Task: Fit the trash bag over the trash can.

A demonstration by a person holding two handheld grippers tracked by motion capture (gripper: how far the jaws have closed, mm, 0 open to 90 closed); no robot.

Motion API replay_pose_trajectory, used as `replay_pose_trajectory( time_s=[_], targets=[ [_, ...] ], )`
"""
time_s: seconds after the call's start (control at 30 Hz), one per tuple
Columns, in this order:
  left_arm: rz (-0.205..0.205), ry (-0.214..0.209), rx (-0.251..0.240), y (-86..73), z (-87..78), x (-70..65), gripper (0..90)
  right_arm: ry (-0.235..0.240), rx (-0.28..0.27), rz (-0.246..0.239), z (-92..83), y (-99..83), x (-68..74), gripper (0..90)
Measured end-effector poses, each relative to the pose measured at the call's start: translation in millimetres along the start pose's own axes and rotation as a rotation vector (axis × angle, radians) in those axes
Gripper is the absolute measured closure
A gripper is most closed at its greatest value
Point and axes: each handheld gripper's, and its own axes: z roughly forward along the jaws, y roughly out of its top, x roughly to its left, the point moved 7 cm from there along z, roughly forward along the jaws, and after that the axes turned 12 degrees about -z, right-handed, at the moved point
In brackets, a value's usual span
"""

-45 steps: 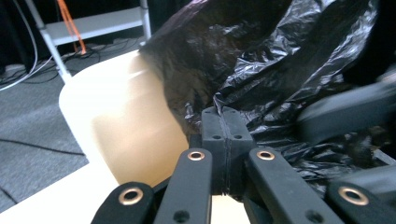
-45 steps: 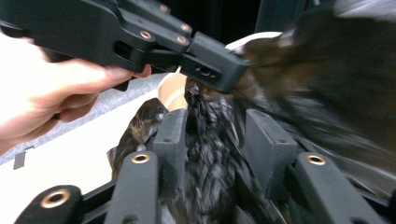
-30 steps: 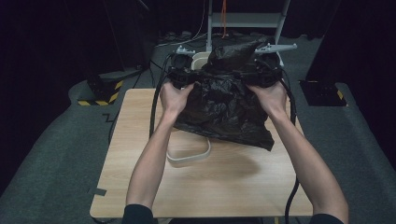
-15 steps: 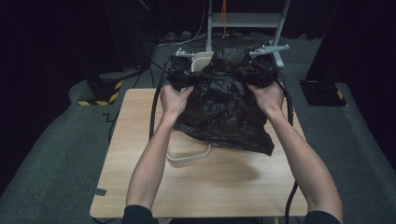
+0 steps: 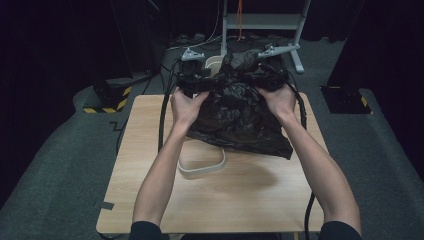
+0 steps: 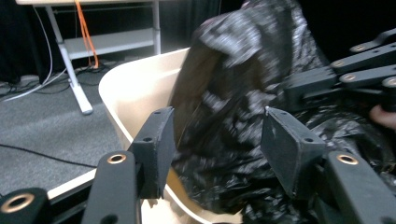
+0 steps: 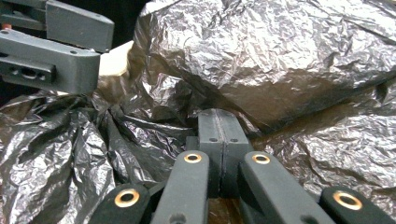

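Observation:
A crinkled black plastic bag (image 5: 240,112) drapes over a cream bin (image 5: 202,169) at the table's far edge. My left gripper (image 5: 197,82) is at the bag's upper left and my right gripper (image 5: 265,80) at its upper right. In the left gripper view my left gripper (image 6: 217,126) is open; its jaws have just been opening, and the bag (image 6: 243,93) and bin rim (image 6: 135,88) lie beyond the pads. In the right gripper view my right gripper (image 7: 218,114) has just closed, its pads together on a fold of the bag (image 7: 280,60).
The wooden table (image 5: 240,200) has bare board in front of the bin. A metal desk frame (image 5: 260,20) and floor cables stand behind. A yellow-and-black striped base (image 5: 107,102) sits at the left and a dark box (image 5: 345,97) at the right.
Both hands keep their place at the far edge. The bunched top of the bag has shifted a little between the two grippers.

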Motion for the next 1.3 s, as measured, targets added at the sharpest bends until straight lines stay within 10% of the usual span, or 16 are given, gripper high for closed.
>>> replay_pose_trajectory(
  time_s=[0.23,0.43,0.87,1.13,1.3],
  targets=[
    [0.024,0.005,0.043,-5.6,17.3,-5.4,44.1,0.048,0.030,-0.015,7.5,4.3,5.7,88.0],
    [0.022,0.041,0.058,-10.6,24.1,-1.4,45.6,0.044,-0.006,0.004,-4.7,3.9,2.4,66.8],
    [0.042,0.070,0.070,-15.1,28.0,-1.0,48.6,-0.129,-0.014,0.072,-51.6,-16.9,-23.9,42.6],
    [0.044,0.065,0.066,-15.1,28.3,-1.8,48.4,-0.092,0.021,0.107,-37.9,-29.5,-26.7,54.9],
    [0.065,0.075,0.051,-16.8,28.4,-2.6,46.4,-0.086,0.025,0.059,-36.6,-24.0,-20.6,79.7]
  ],
)
